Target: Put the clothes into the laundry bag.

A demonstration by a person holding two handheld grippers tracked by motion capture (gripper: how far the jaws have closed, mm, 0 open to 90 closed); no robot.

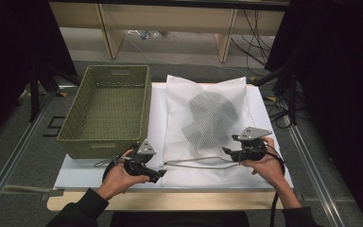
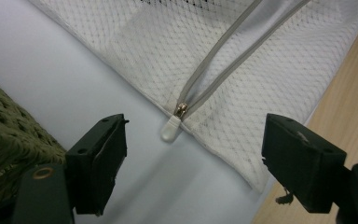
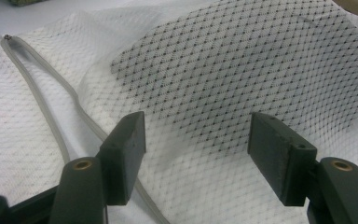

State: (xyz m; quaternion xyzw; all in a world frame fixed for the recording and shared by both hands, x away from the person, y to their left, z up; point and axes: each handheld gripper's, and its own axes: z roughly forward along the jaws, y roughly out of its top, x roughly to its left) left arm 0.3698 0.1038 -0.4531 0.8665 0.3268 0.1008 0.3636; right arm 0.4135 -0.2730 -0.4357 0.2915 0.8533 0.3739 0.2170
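Beside woven basket [image 1: 106, 111], white mesh bag [image 1: 208, 137], grey zipper [image 1: 198, 162].

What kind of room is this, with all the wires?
Probably a lab or workshop set up for recording, not a home: black curtains hang at the sides, cables trail over the floor, and a white board tops the work table.

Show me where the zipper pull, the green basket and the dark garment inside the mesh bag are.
zipper pull [image 2: 170, 130], left gripper view, on its white tab.
green basket [image 1: 73, 124], high view, on its left woven wall.
dark garment [image 1: 211, 116], high view, on its middle, seen through the mesh.
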